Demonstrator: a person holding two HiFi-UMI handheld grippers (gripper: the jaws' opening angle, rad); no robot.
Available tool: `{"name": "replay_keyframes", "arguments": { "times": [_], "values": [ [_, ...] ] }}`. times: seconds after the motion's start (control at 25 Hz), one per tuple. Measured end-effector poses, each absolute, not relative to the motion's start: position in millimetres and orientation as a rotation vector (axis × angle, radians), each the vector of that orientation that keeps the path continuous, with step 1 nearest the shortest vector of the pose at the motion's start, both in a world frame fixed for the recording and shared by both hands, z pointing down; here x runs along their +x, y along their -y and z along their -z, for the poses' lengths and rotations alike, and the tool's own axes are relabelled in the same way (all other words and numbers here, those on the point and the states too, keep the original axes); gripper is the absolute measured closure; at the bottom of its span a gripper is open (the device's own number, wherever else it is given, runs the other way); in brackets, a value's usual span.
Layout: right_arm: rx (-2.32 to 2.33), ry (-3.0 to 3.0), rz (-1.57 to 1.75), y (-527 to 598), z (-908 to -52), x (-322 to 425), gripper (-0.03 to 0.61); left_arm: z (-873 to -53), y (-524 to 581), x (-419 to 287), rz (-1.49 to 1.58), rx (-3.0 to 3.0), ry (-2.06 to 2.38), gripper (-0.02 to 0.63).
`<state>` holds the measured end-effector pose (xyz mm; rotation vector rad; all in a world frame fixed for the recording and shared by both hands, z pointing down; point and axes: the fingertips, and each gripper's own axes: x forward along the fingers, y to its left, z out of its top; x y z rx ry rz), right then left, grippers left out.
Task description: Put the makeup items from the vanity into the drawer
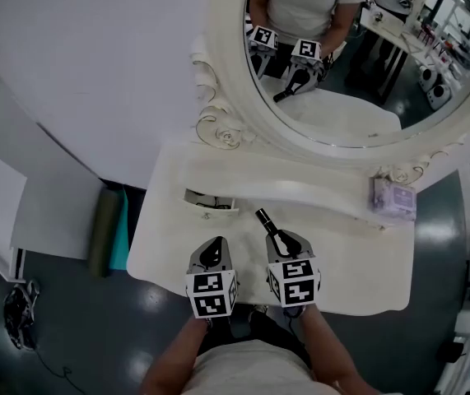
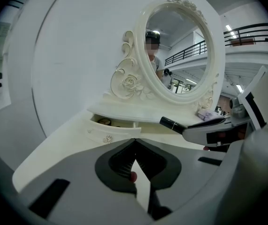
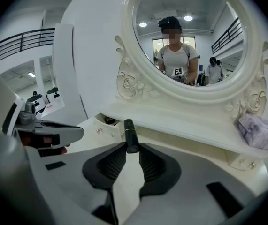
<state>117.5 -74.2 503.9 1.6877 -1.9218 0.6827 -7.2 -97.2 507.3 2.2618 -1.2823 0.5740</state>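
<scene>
My right gripper is shut on a slim black makeup tube, which sticks out forward from the jaw tips. In the head view that gripper hangs over the white vanity top, with the tube aimed at the shelf. The small drawer at the shelf's left end stands pulled open. A dark round item lies inside it. My left gripper is shut with nothing in it, near the front edge, just short of the drawer.
A purple pouch sits on the raised shelf at the right. The oval mirror with its carved frame rises behind the shelf. A white wall runs along the left. A second small drawer front shows under the pouch.
</scene>
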Motion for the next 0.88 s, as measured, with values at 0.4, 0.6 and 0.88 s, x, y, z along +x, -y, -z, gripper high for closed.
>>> {"name": "replay_keyframes", "arguments": {
  "times": [0.4, 0.6, 0.88],
  "values": [
    [1.48, 2.057, -0.599, 111, -499, 59, 0.482, -501, 116, -58, -0.506, 2.155, 1.45, 0.606],
    [1.373, 2.108, -0.559, 129, -499, 32, 0.482, -501, 123, -83, -0.472, 2.085, 1.531, 0.605],
    [1.259, 2.134, -0.518, 154, -503, 5, 0.482, -503, 130, -112, -0.436, 1.997, 1.616, 0.606]
  ]
}}
